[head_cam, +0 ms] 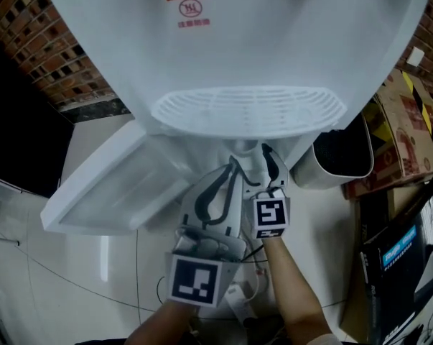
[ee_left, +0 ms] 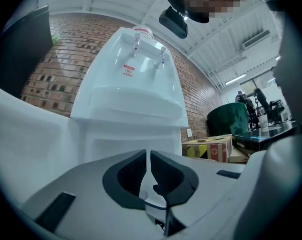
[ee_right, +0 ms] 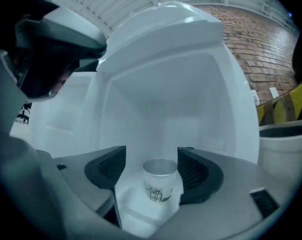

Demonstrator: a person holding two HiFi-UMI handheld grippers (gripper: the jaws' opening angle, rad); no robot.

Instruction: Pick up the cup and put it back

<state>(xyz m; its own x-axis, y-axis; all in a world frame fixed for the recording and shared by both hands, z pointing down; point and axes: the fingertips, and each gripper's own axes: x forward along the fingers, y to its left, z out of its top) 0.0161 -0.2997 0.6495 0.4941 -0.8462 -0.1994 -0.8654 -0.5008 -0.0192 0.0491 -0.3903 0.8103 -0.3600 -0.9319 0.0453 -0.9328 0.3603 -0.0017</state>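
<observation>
cup (ee_right: 160,180) upright, long axis vertical, open mouth up. stands on white shelf (ee_right: 140,211) inside lower recess of water dispenser (ee_right: 166,59). sits between jaws of right gripper (ee_right: 152,158), nearer right-hand jaw, clear gap at left-hand jaw; jaws wide apart, not pressing it. cup white paper, pale rim, small dark drawing on side. left gripper (ee_left: 149,165) jaws together, thin slit only, nothing held.

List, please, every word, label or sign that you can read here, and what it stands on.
Nothing reads clearly enough to quote.
Dispenser: red label, characters and round sign, too blurred.
Blue box: white print, too blurred.
Cup: dark print, too small.
</observation>
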